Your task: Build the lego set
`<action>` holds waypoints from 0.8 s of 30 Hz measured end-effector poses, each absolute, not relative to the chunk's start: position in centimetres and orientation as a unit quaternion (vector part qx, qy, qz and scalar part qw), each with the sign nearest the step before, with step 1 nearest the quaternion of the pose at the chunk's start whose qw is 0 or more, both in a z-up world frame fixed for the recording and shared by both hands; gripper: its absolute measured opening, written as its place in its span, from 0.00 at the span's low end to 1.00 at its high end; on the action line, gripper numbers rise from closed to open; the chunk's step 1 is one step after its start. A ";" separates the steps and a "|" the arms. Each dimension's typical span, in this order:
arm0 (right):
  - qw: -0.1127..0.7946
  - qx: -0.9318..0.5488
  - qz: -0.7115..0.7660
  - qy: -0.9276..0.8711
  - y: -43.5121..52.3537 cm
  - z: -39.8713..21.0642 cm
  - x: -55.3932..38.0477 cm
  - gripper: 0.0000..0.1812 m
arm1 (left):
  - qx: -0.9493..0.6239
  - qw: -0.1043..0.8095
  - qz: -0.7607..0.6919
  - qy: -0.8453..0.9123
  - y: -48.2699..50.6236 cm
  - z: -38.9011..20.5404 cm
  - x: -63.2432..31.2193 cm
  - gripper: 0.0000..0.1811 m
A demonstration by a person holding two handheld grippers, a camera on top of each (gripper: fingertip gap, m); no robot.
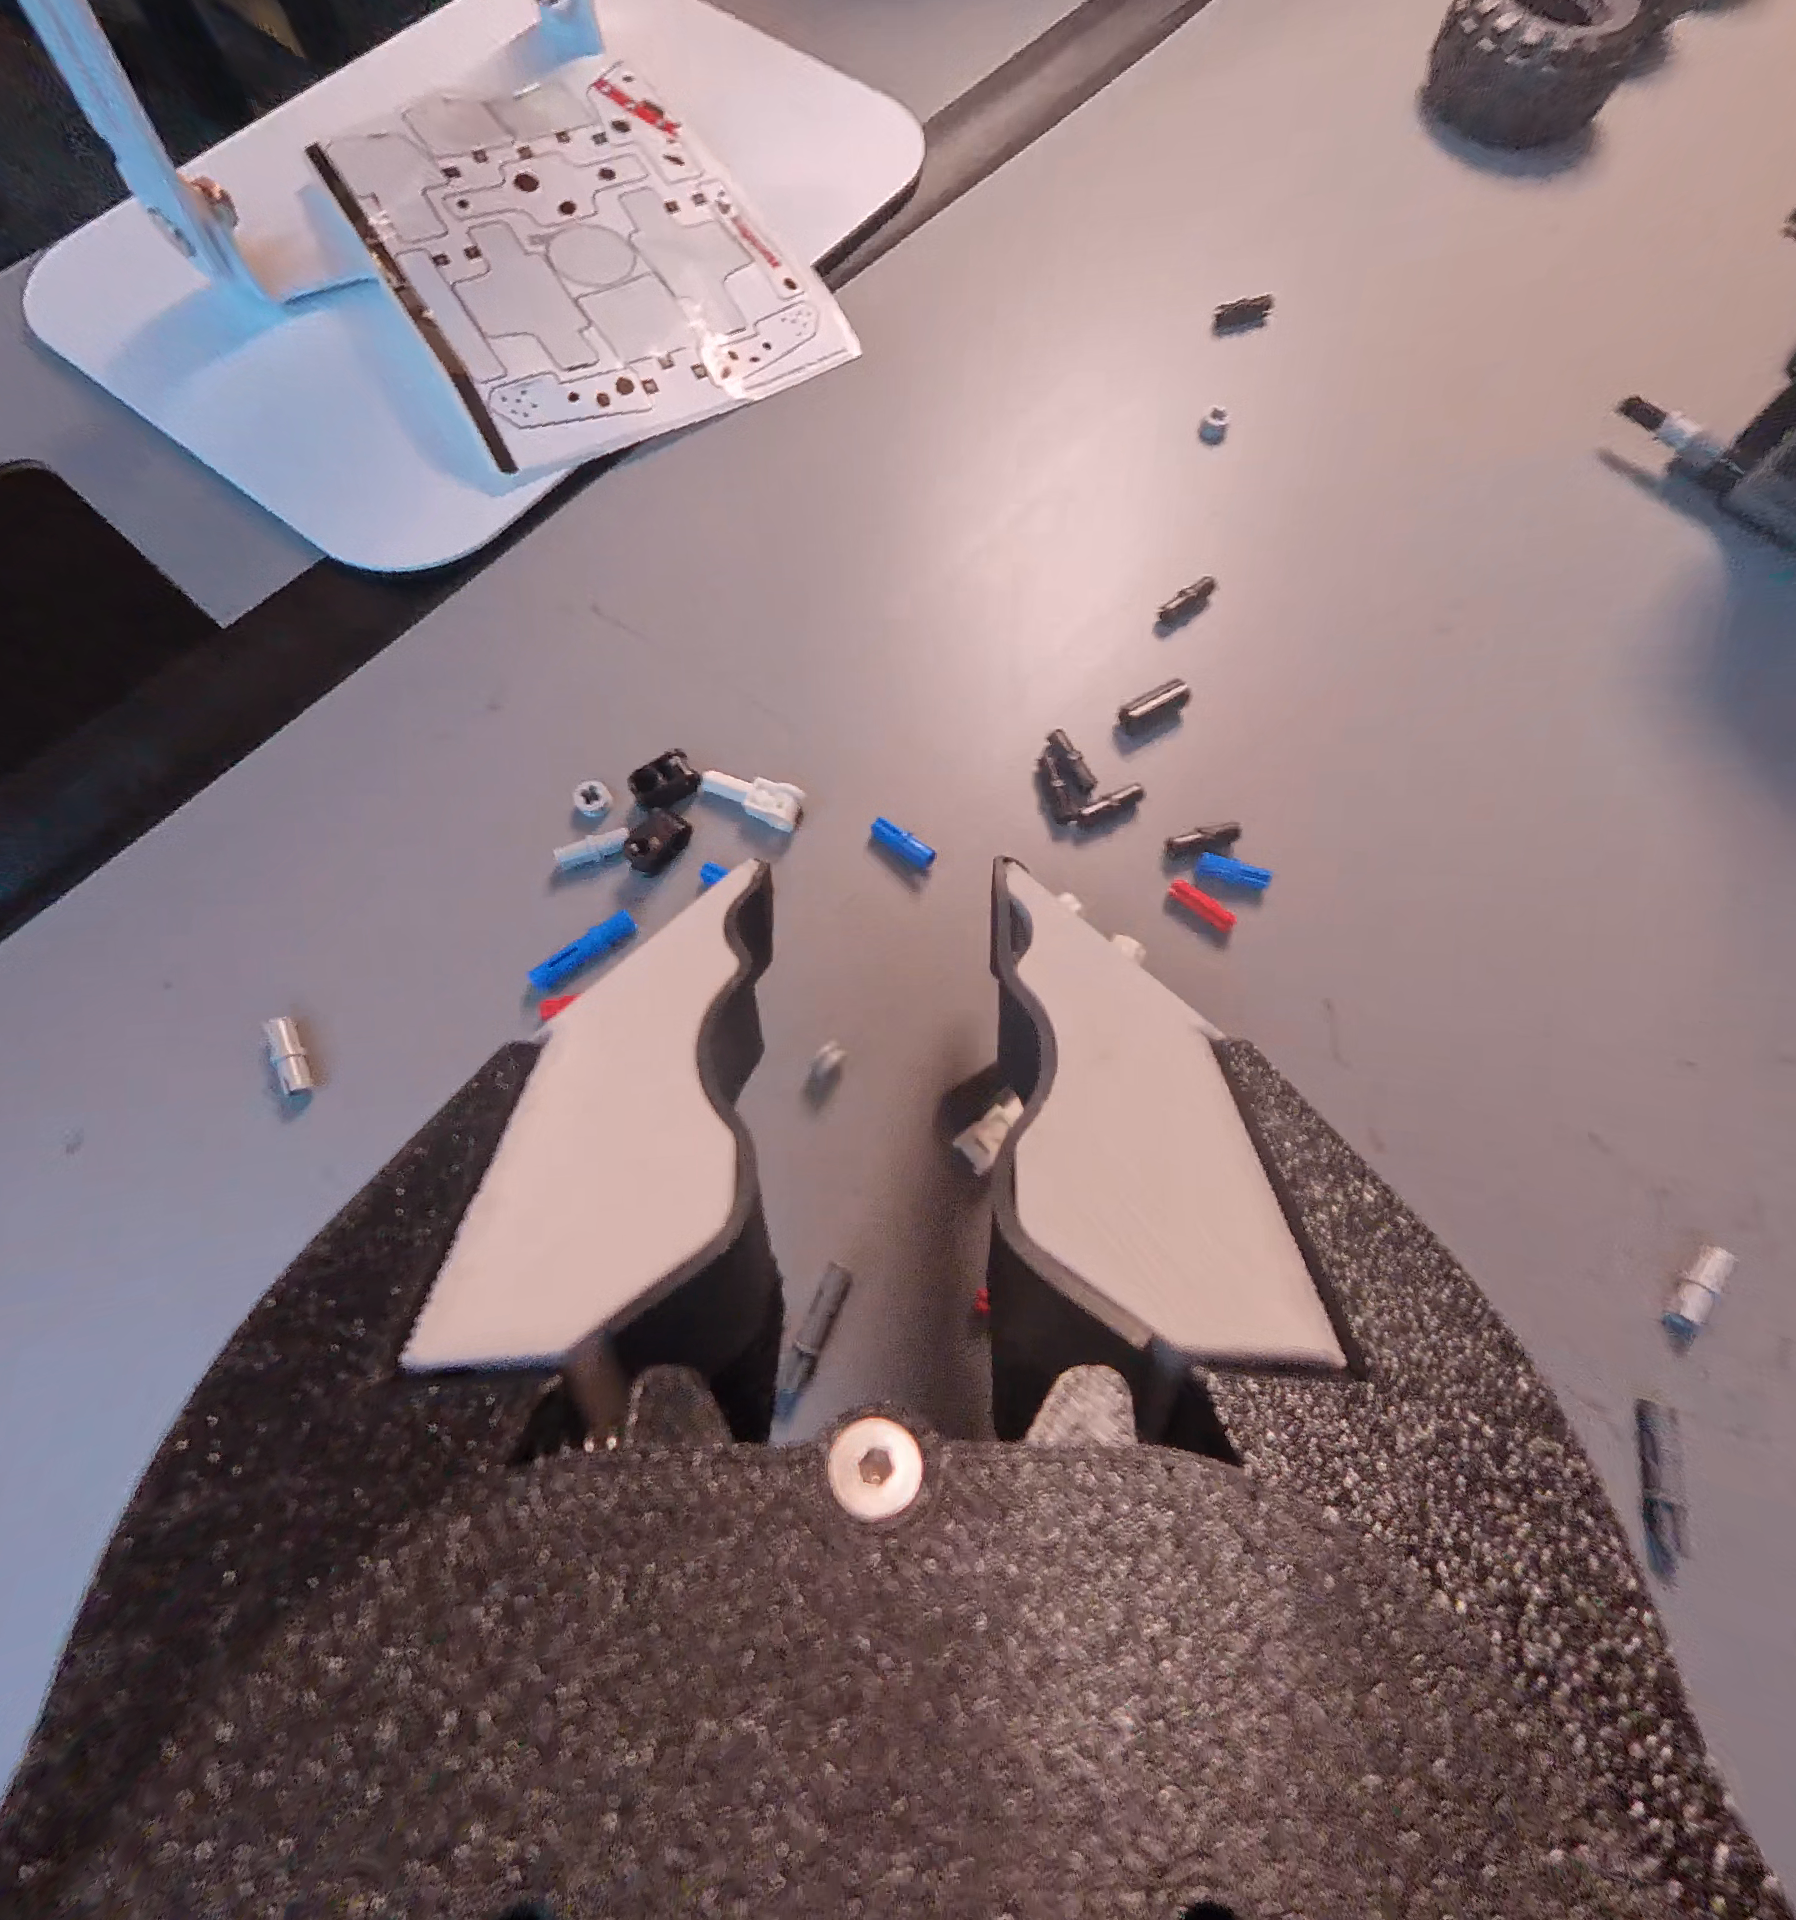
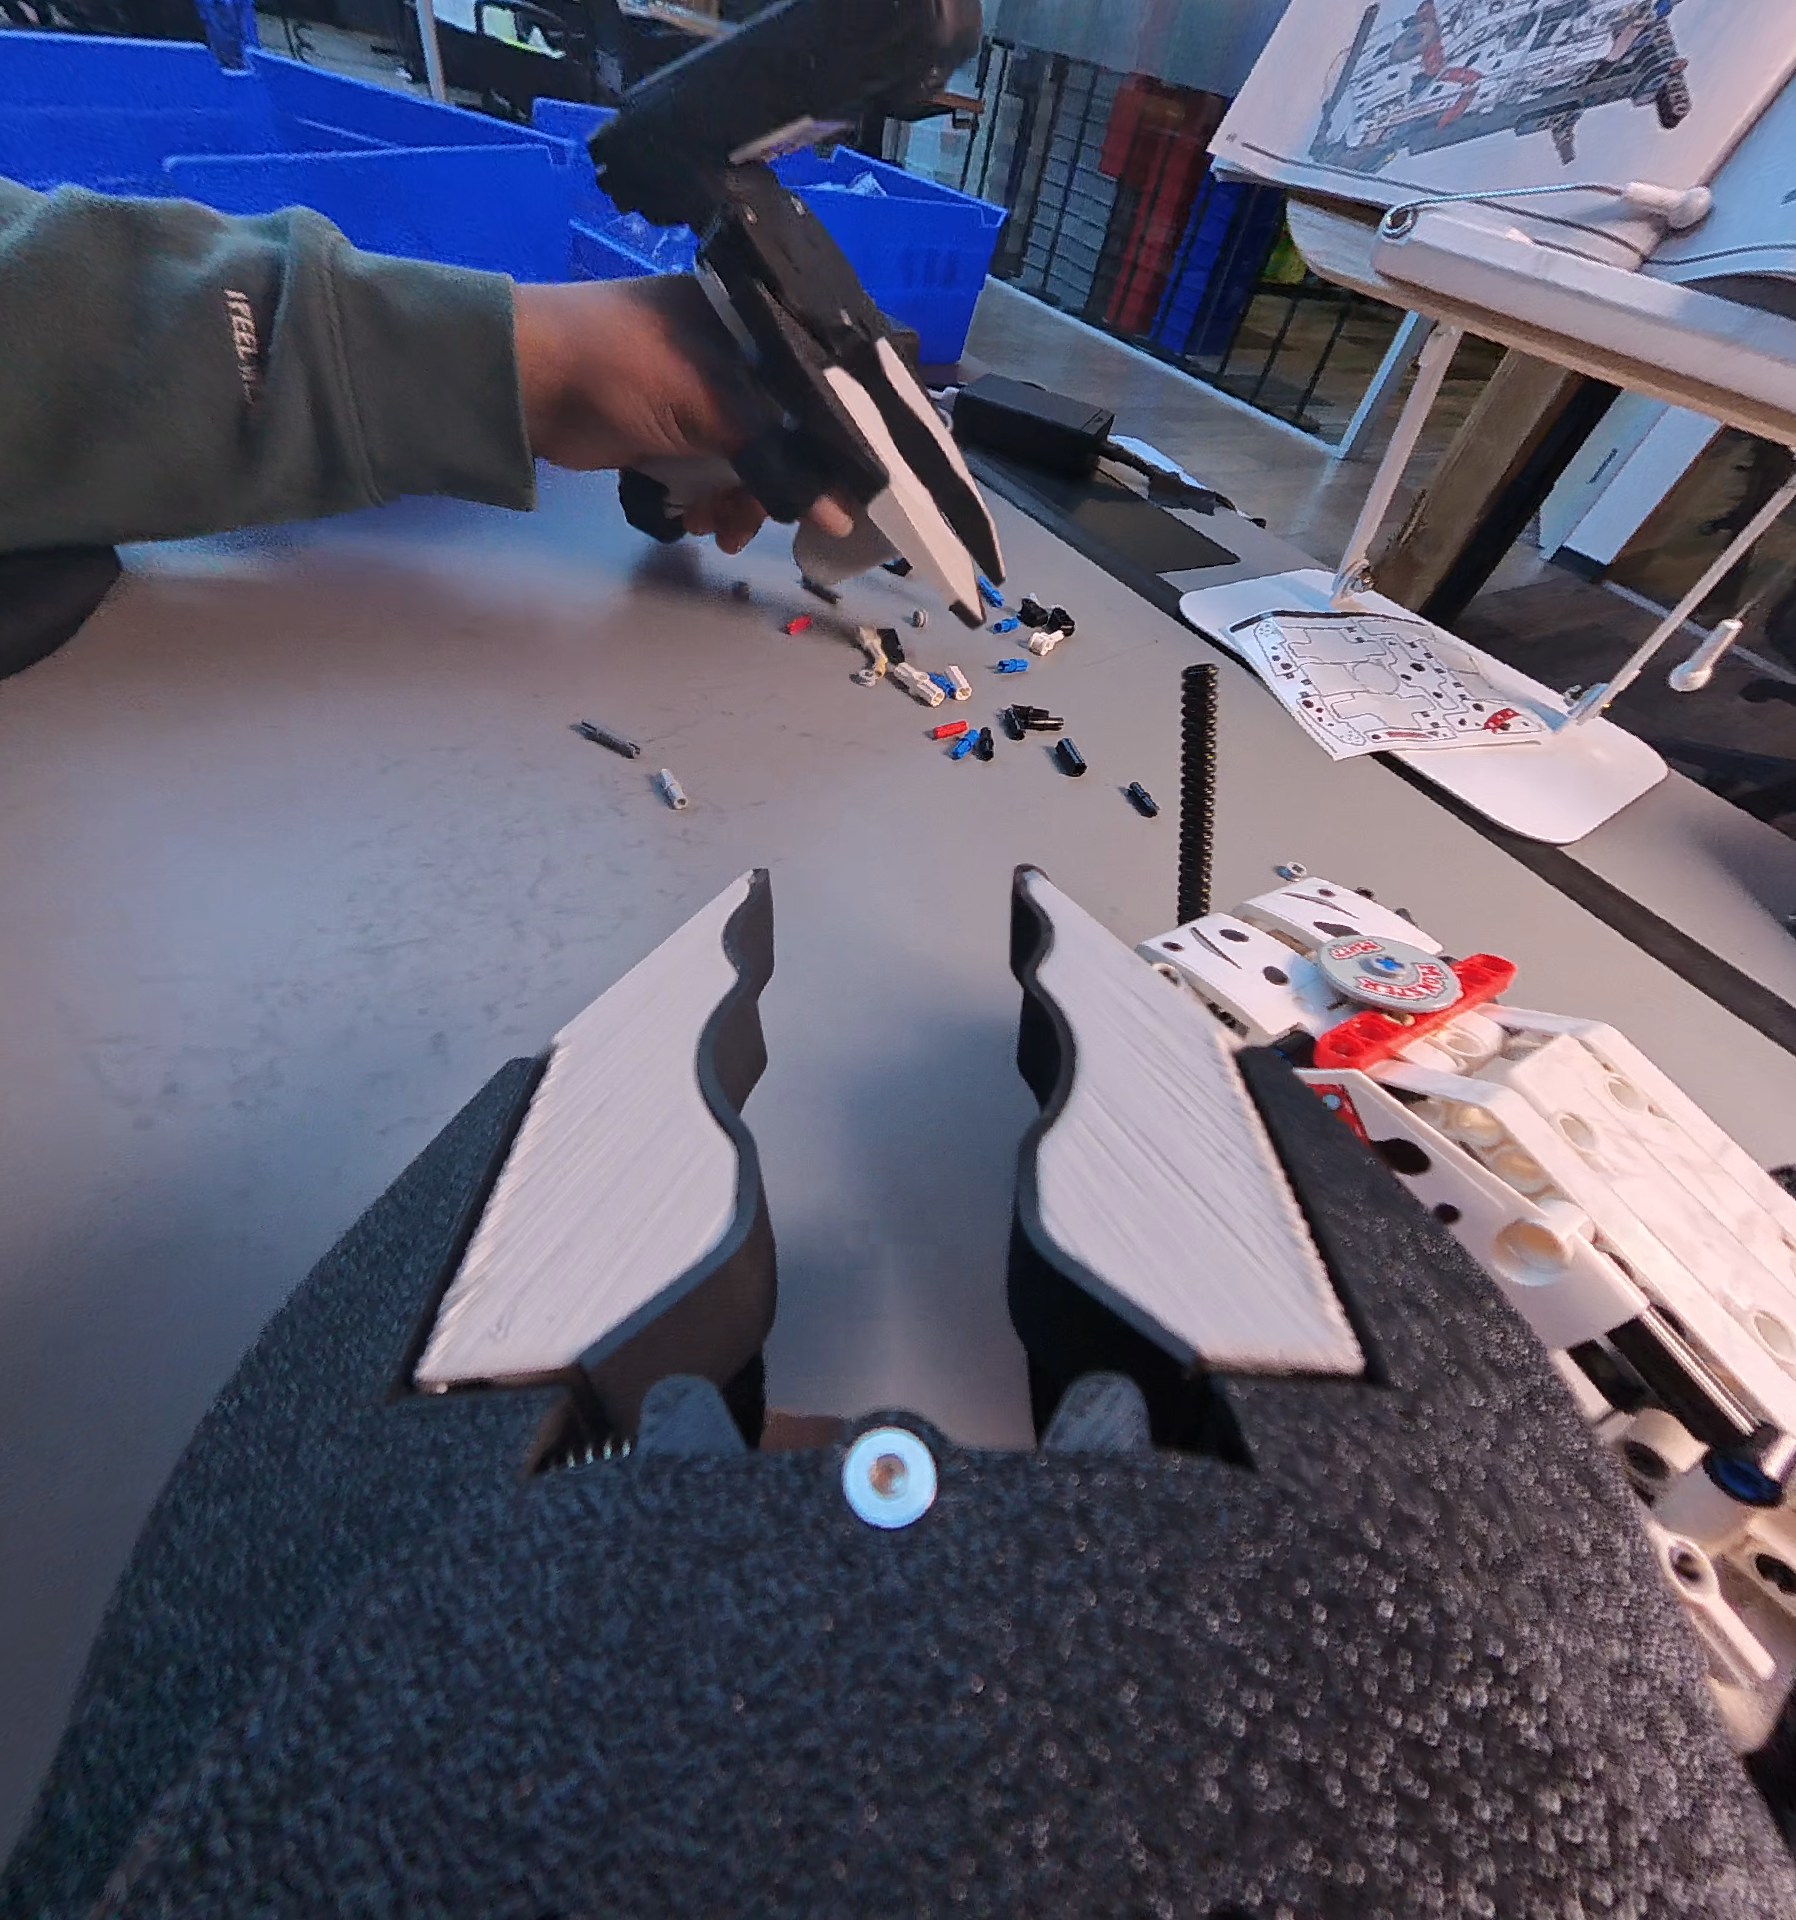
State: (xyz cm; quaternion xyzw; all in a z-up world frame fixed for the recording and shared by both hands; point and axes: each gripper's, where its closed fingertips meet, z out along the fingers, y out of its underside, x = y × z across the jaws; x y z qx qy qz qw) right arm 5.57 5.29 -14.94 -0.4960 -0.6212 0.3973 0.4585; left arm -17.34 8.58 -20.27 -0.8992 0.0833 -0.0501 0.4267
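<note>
My left gripper (image 1: 883, 873) is open and empty, low over a scatter of small Lego pins on the grey table (image 1: 1393, 935). A blue pin (image 1: 902, 844) lies just ahead of its fingertips. Black pins (image 1: 1070, 790), a red pin (image 1: 1200, 904) and a white connector (image 1: 759, 805) lie around it. A small white piece (image 1: 987, 1132) is partly hidden under its right finger. My right gripper (image 2: 892, 883) is open and empty over bare table. The partly built white and red model (image 2: 1496, 1122) sits just right of it. The left gripper (image 2: 982, 597) shows farther off, held by a hand (image 2: 645, 384).
A sticker sheet (image 1: 582, 270) lies on a white stand base (image 1: 198, 343) at the far left. A black tyre (image 1: 1528, 73) sits at the back. A black spring-like rod (image 2: 1197, 790) stands by the model. Blue bins (image 2: 458, 177) and the instruction booklet (image 2: 1496, 83) are behind. One gripper's finger ends stand about 25 cm off the other's. From my left tips it is roughly 5 cm to the red pin (image 1: 1200, 904); from my right, 20 cm. It is also in sight in the right wrist view (image 2: 949, 730). The small white piece (image 1: 987, 1132) is about 5 cm from my left fingertips. It is also in sight in the right wrist view (image 2: 870, 636).
</note>
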 end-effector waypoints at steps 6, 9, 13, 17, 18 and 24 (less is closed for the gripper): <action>0.451 -0.502 0.405 -0.617 5.3 -15.0 5.5 0.29 | -0.910 0.412 -0.013 0.048 10.7 -21.3 -20.8 0.18; 0.447 -0.496 0.405 -0.624 5.0 -15.1 5.5 0.29 | -0.916 0.399 -0.008 0.051 11.1 -21.5 -21.7 0.14; 0.446 -0.495 0.411 -0.622 5.0 -15.0 5.6 0.28 | -0.922 0.381 -0.021 0.061 11.4 -22.1 -21.7 0.10; 0.446 -0.497 0.416 -0.617 5.2 -14.8 5.7 0.28 | -0.923 0.378 -0.013 0.069 11.4 -22.1 -21.8 0.05; 0.446 -0.497 0.416 -0.617 5.2 -14.8 5.7 0.28 | -0.923 0.378 -0.011 0.072 11.4 -22.2 -21.8 0.04; 0.448 -0.494 0.412 -0.621 5.2 -14.9 5.7 0.27 | -0.912 0.400 0.008 0.088 11.3 -20.9 -21.9 0.04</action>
